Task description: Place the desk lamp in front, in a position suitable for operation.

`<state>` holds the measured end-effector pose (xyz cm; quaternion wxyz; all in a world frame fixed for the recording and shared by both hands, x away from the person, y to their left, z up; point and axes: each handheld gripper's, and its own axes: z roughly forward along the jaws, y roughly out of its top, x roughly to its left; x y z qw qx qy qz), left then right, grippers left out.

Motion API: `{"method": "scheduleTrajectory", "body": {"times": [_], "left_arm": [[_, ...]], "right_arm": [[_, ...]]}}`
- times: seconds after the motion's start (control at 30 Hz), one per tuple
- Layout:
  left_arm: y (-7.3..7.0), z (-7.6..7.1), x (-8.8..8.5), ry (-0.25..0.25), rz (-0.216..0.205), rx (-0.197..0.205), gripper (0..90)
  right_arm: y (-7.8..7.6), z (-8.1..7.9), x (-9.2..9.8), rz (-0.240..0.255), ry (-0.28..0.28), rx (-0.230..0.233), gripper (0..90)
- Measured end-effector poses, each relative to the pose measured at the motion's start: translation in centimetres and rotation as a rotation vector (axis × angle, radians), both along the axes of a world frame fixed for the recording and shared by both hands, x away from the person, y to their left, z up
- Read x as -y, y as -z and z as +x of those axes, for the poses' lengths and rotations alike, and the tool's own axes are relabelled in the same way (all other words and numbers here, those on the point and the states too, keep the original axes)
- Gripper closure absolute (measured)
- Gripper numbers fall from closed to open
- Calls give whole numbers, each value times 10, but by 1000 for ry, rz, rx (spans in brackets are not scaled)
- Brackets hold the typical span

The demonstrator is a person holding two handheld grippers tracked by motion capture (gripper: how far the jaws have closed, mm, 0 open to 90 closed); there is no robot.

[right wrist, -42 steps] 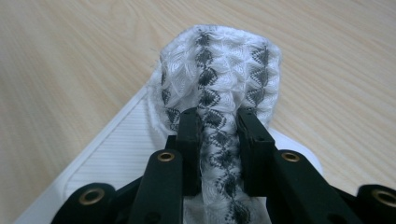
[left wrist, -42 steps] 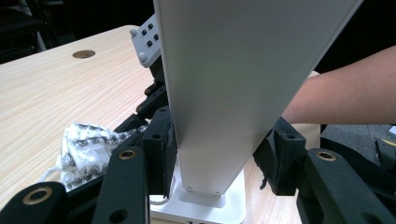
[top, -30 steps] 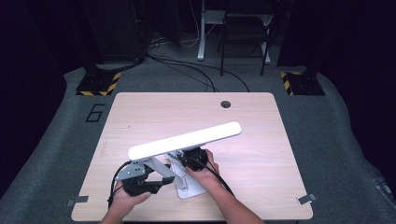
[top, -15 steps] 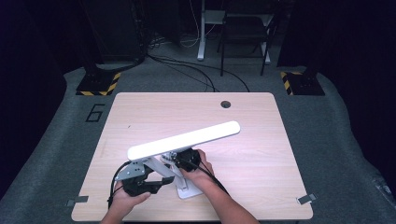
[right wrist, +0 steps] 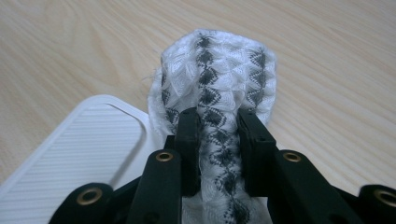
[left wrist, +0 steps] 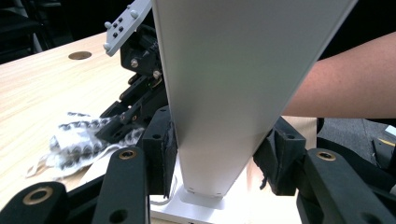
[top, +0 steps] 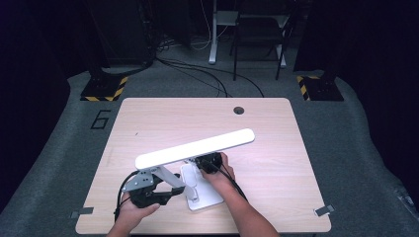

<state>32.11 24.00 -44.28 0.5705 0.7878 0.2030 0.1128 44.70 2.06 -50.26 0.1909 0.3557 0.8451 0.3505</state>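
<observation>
Right gripper view is showing the soft white cloth with dark grey zigzag stripes (right wrist: 219, 84), bunched up and pinched tight between the two black jaws of the right gripper (right wrist: 218, 140). The cloth is resting on the light wooden table (right wrist: 327, 60), just beside the ribbed white flat base of the desk lamp (right wrist: 88, 144), and one edge is touching the base's rim. It is looking crumpled and puffy, like a little pillow, with rows of dark diamond shapes running along it. My guess is that the person is wiping the lamp, and the wiping is only partly done: the cloth is sitting at the base now, while the tall post and the long bar on top are waiting their turn. In the left gripper view, the left gripper (left wrist: 217, 154) is squeezing the smooth white flat post of the lamp (left wrist: 233, 93) from both sides, holding it steady. In the high view, the long white light bar (top: 195, 148) is slanting across the near middle of the table, with both hands working under it close to the front edge.
</observation>
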Motion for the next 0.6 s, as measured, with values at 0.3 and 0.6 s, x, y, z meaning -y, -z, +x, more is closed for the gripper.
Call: {"method": "scheduleTrajectory", "body": {"times": [0.3, 0.6], "left_arm": [[0, 0, 1, -1, -6, 3, 527], [1, 0, 1, -3, -5, 8, 527]], "right_arm": [[0, 5, 20, 18, 71, -11, 720], [-4, -10, 1, 17, -22, 31, 718]]}}
